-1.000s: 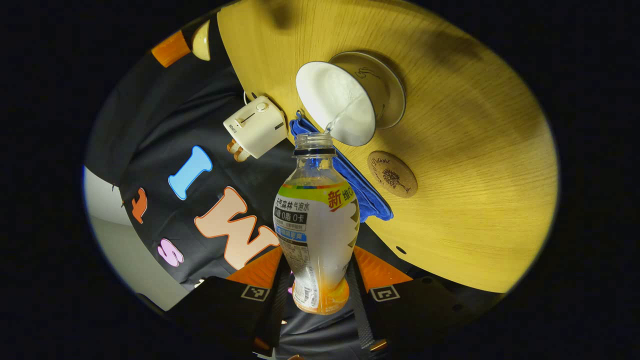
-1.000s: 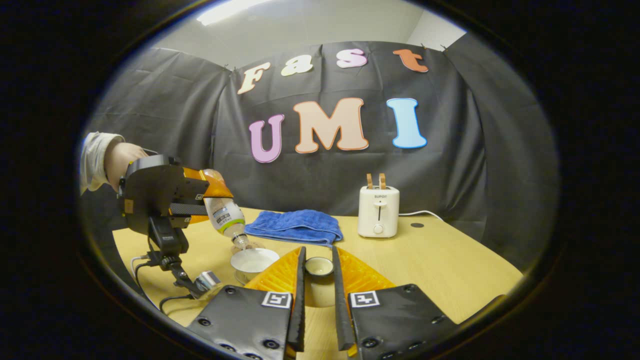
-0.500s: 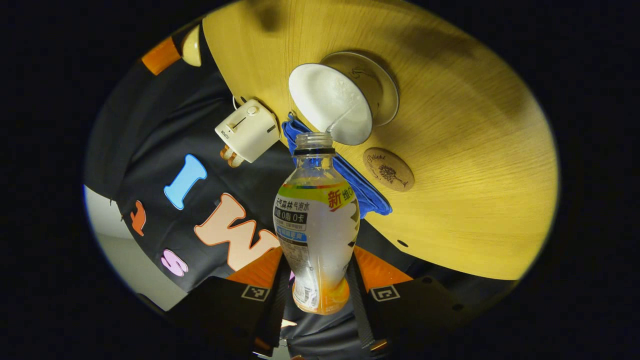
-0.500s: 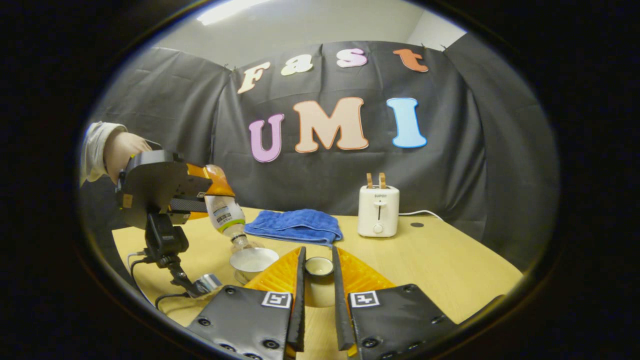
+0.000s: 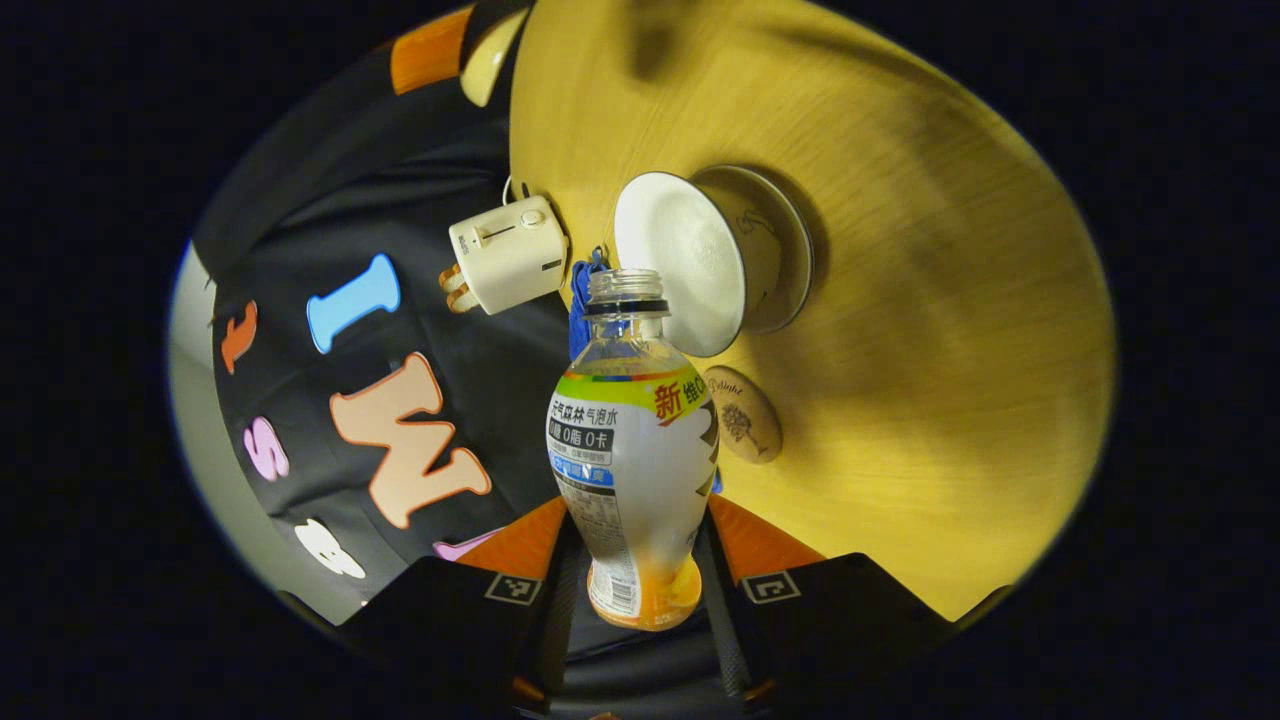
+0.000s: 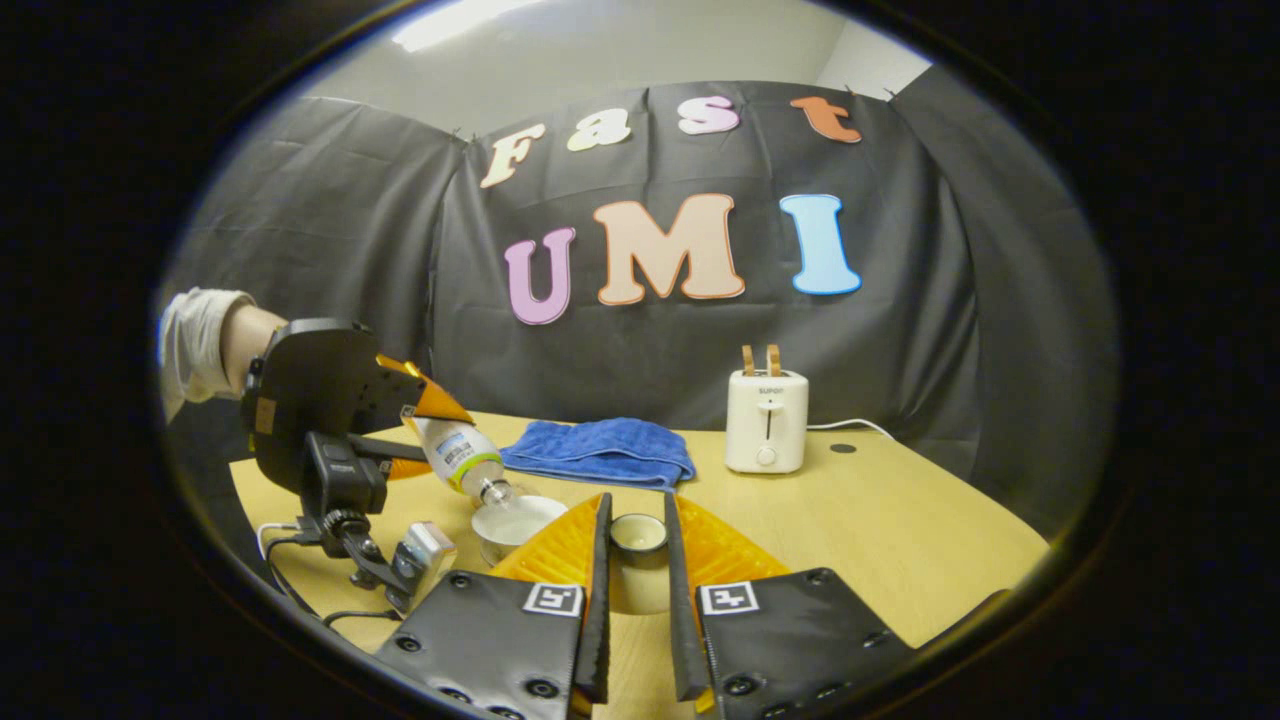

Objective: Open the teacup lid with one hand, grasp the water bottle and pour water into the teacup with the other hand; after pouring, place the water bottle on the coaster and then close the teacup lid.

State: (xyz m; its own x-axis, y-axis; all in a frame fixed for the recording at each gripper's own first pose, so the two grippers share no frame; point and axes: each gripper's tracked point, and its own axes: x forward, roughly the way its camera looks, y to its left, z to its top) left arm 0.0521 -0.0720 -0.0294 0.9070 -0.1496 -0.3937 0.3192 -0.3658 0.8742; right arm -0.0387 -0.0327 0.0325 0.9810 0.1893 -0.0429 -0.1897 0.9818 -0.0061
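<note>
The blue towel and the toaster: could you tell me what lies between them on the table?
Nothing: in the right gripper view, bare table separates the blue towel from the toaster.

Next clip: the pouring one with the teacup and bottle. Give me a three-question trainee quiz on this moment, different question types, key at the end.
1. True or false: the water bottle held by the left gripper still has its cap on.
2. Multiple choice: what do the right gripper's fingers hold? A) the coaster B) the teacup lid C) the blue towel
3. Short answer: in the right gripper view, what white appliance stands on the table to the right of the blue towel?

Key:
1. False; the neck is open, and it points at the teacup, which sits on its saucer.
2. B; the teacup lid sits between the fingers, while the coaster lies bare on the table.
3. A toaster.
</note>
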